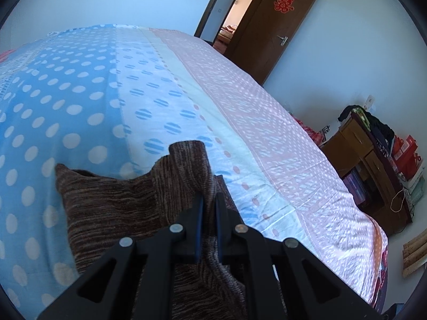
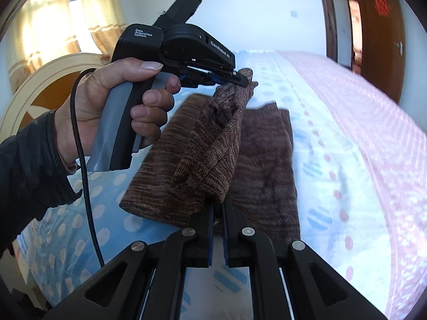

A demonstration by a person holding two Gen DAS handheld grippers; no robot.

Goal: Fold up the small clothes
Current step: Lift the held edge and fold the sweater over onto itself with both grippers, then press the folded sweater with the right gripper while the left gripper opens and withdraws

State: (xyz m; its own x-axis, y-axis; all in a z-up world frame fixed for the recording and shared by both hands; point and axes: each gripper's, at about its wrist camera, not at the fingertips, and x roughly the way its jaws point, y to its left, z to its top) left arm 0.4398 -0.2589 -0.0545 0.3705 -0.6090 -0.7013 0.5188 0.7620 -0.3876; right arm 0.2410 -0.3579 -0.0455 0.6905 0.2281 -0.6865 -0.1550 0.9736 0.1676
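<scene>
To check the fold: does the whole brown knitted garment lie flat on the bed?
No, a part of the brown knitted garment is lifted above the bed, pinched by the left gripper and the right gripper.

We see a brown, streaky knit garment [image 2: 213, 144] on a sheet [image 1: 88, 101] banded blue with white dots, white with striped blue dots, and pink. The door [image 1: 269, 32] is dark brown with a red emblem [image 1: 284, 4].

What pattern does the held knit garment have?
Brown knit garment with fine lighter streaks, clearest in the right wrist view.

A polka-dot bedsheet [image 1: 80, 101], an open brown door [image 1: 277, 29], a cluttered wooden cabinet [image 1: 368, 160], sunlit curtains [image 2: 53, 13].
</scene>
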